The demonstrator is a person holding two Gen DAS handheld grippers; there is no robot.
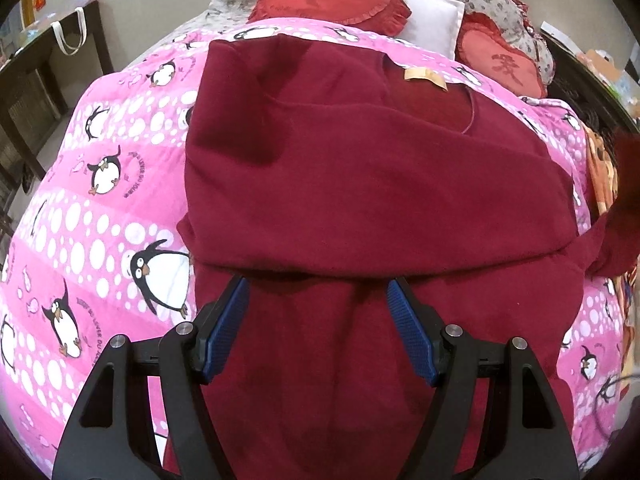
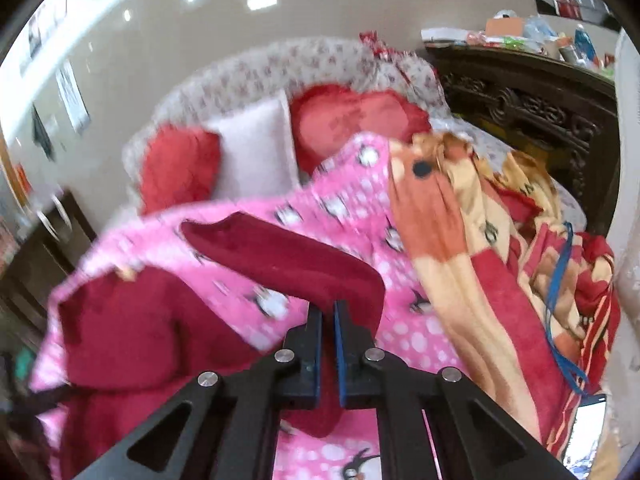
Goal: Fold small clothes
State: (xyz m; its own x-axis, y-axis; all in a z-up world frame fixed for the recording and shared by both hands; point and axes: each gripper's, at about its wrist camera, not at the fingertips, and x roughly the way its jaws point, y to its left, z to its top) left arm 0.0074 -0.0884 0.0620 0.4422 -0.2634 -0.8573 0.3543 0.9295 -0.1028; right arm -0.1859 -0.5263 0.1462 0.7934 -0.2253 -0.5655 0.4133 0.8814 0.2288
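Maroon fleece top [image 1: 360, 184] on the penguin quilt [image 1: 120, 208]: right gripper [image 2: 328, 312], fingers pinched on its sleeve [image 2: 288, 256], lifts leftward toward the body; left gripper [image 1: 318, 296] wide apart, empty, above the hem

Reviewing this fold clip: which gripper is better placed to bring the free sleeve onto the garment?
Right. The right gripper is shut on the dark red sleeve, lifted above the pink quilt. The left gripper is open over the folded garment body, holding nothing.

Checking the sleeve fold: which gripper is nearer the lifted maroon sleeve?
Right. The right gripper is shut on the maroon sleeve; the left gripper hangs open over the garment's body.
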